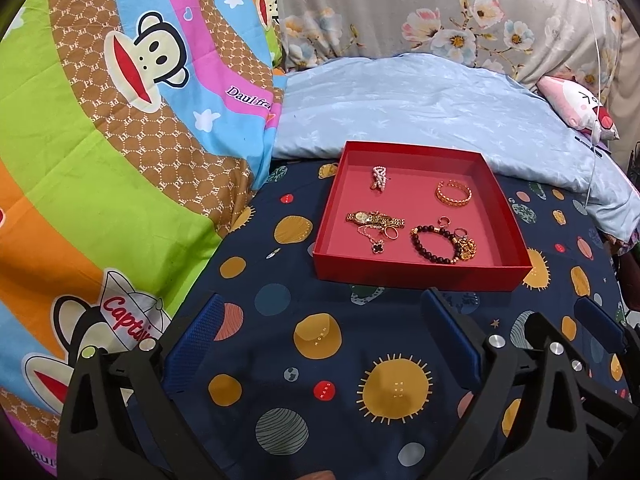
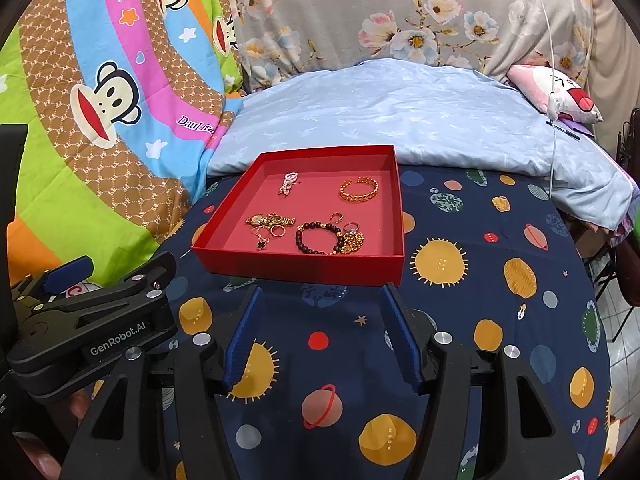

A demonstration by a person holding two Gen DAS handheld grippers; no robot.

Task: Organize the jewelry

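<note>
A shallow red box (image 1: 420,276) (image 2: 300,270) lies on a navy planet-print sheet (image 1: 320,360). Inside it are a pearl piece (image 1: 378,178), a gold bangle (image 1: 453,193) (image 2: 359,189), a gold watch (image 1: 374,218) (image 2: 270,220), a black clover necklace (image 1: 376,248), a dark bead bracelet (image 1: 434,246) (image 2: 316,240) and a heap of gold chain (image 1: 466,248). My left gripper (image 1: 323,298) (image 2: 120,268) hovers just short of the box's near wall, open wide and empty. Beside it, my right gripper (image 2: 321,290) (image 1: 560,316) is open about halfway with nothing between its blue pads.
A bright monkey-print quilt (image 1: 100,160) is piled along the left. A pale blue duvet (image 1: 420,100) lies behind the box, with floral fabric (image 2: 400,12) beyond it. A pink plush pillow (image 2: 560,92) and a hanging white cable (image 2: 554,80) are at the far right.
</note>
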